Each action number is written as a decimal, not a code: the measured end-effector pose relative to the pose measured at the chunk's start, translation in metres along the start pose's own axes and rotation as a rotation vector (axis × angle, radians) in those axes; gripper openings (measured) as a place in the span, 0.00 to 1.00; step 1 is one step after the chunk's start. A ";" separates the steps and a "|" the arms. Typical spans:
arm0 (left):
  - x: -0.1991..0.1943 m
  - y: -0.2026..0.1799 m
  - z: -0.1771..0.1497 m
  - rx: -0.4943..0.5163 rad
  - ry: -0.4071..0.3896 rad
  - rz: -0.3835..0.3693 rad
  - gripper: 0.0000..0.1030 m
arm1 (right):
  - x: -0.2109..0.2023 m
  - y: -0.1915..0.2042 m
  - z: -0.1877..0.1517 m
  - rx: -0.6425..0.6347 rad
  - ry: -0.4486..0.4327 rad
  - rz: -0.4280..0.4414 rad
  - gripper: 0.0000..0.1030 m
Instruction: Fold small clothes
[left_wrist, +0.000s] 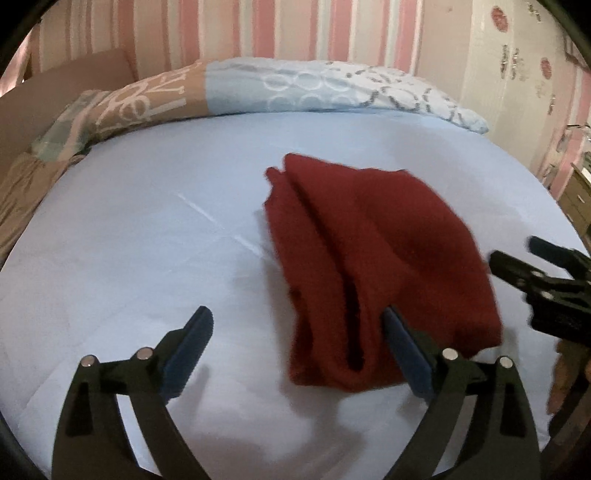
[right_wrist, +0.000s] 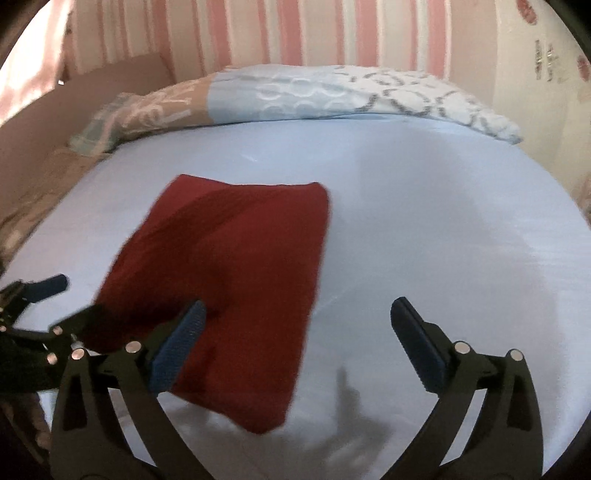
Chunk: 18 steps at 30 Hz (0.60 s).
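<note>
A dark red garment (left_wrist: 373, 258) lies folded into a long strip on the pale blue bed sheet (left_wrist: 129, 240), roughly mid-bed, with a rolled quilt (left_wrist: 295, 88) along the far edge at twelve o'clock.

The left tongs (left_wrist: 299, 354) stand wide apart and hold nothing. The cloth's near end sits at about one o'clock from them, just behind the right-hand blue pad, and I cannot tell whether that pad grazes the fabric. The right tongs (right_wrist: 297, 350) are equally wide apart and empty, and the garment lies at about eleven o'clock from them, its near corner running under the left-hand pad.

The strip's long axis runs from the near end towards twelve o'clock, leaning slightly. Both hands look about equally near its near end, one on either side, so a next fold would probably lift that end away.

Motion blur softens the cloth's edges. The fold layers are hard to count. What kind of garment it is I cannot say.
</note>
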<state>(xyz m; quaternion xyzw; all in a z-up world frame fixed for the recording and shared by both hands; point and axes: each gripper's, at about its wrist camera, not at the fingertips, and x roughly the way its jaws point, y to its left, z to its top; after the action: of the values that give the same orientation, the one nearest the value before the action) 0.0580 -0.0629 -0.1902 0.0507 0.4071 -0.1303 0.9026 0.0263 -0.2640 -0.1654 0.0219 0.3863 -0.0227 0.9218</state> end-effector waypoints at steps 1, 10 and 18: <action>0.005 0.003 0.000 -0.002 0.011 0.011 0.90 | 0.000 0.000 -0.002 -0.007 0.003 -0.017 0.97; 0.022 0.014 -0.011 0.014 0.054 0.077 0.93 | 0.005 0.002 -0.023 -0.008 0.045 -0.026 0.95; 0.044 0.040 -0.026 -0.050 0.104 0.077 0.99 | 0.009 -0.008 -0.032 0.012 0.063 -0.031 0.91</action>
<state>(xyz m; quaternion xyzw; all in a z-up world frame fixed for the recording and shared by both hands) 0.0782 -0.0280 -0.2411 0.0505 0.4544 -0.0825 0.8855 0.0092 -0.2709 -0.1939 0.0223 0.4154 -0.0387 0.9086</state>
